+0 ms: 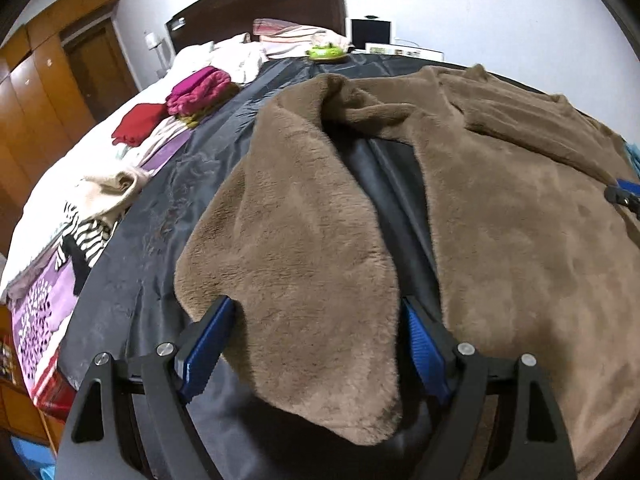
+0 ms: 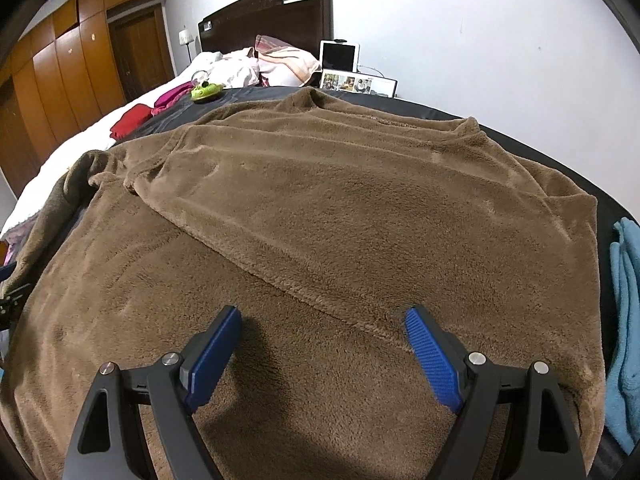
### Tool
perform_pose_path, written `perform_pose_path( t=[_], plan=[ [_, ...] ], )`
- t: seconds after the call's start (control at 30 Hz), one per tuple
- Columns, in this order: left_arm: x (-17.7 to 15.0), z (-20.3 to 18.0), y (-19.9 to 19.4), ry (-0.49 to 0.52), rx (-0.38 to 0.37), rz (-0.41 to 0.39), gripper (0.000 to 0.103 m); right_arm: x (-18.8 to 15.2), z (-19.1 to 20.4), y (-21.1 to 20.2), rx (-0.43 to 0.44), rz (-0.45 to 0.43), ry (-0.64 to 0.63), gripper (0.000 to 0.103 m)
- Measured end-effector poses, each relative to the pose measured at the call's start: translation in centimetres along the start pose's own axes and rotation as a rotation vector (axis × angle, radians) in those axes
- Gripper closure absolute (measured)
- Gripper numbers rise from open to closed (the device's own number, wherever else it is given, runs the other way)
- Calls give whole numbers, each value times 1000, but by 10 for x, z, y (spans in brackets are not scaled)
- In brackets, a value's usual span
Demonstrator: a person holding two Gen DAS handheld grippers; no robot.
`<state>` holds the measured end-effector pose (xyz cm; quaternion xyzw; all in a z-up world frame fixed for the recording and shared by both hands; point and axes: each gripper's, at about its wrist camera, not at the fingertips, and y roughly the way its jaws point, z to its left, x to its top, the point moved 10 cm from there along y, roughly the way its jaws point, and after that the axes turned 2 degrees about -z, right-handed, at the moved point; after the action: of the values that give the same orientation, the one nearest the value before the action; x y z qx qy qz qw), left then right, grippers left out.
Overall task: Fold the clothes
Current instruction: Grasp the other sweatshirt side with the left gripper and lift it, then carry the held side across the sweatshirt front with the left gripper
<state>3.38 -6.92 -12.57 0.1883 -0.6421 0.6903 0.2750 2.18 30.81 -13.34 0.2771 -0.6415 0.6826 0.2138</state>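
A brown fleece garment [image 1: 500, 220] [image 2: 320, 200] lies spread on a black sheet [image 1: 160, 220] over the bed. In the left wrist view its left sleeve [image 1: 300, 240] runs down toward me, and the cuff end lies between the blue pads of my left gripper [image 1: 316, 308], which stands open around it. The other sleeve [image 2: 360, 208] is folded across the body. My right gripper [image 2: 324, 314] hangs open just over the body, near that folded sleeve's lower edge, with nothing pinched. A tip of the right gripper [image 1: 624, 196] shows at the far right of the left wrist view.
Along the bed's left side lie a magenta folded pile [image 1: 200, 88], a red garment [image 1: 138, 122], a cream garment [image 1: 108, 192] and a striped one [image 1: 84, 240]. A green toy [image 1: 326, 53] sits near the pillows. Blue cloth [image 2: 624, 320] lies at the right edge.
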Motion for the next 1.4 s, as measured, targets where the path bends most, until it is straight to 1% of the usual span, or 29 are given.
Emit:
perform_pose_path(
  t=[0.03, 0.1, 0.13, 0.17, 0.2, 0.23, 0.27, 0.3, 0.4, 0.47, 0.57, 0.7, 0.77, 0.93, 1.03, 1.1, 1.23, 1.4],
  plan=[
    [1, 4, 0, -19, 1, 1, 25, 0, 0, 0, 0, 0, 1, 17],
    [3, 15, -4, -71, -1, -1, 45, 0, 0, 0, 0, -1, 2, 17],
    [6, 21, -4, -98, -3, -6, 50, 0, 0, -1, 0, -1, 2, 17],
    [10, 30, -5, -132, -4, -13, 62, 0, 0, -1, -1, -1, 2, 17],
    [14, 40, -7, -166, -1, -20, 71, 0, 0, -1, -1, -1, 1, 17],
    [18, 51, -9, -204, 3, -31, 74, 0, 0, 0, -2, -1, 1, 17],
    [24, 65, -12, -248, 12, -45, 82, 0, 0, 0, -2, 0, 1, 17],
    [29, 78, -15, -288, 19, -60, 86, 0, 0, 0, -2, 0, 1, 17],
    [47, 119, -30, -389, 38, -119, 88, -1, 0, 0, -3, 2, 0, 17],
    [61, 145, -40, -438, 49, -158, 89, -1, 0, 1, -5, 4, -1, 17],
    [84, 178, -53, -510, 31, -211, 90, -1, 0, 1, -8, 6, -3, 17],
    [107, 196, -56, -583, -17, -240, 90, -1, 0, 2, -8, 8, -5, 16],
    [119, 197, -58, -597, -23, -256, 90, -2, -1, 2, -10, 9, -7, 16],
    [164, 187, -68, -577, -35, -339, 90, -1, -1, 2, -8, 10, -9, 16],
    [199, 167, -78, -535, -62, -397, 90, -2, -2, 2, -3, 9, -6, 16],
    [223, 145, -84, -489, -91, -427, 90, -2, -1, 2, -2, 8, -4, 16],
    [260, 91, -89, -375, -122, -452, 90, -1, -2, 2, 8, 6, 4, 16],
    [289, 18, -84, -240, -174, -448, 90, -1, -1, 1, 16, 4, 11, 16]
  ],
)
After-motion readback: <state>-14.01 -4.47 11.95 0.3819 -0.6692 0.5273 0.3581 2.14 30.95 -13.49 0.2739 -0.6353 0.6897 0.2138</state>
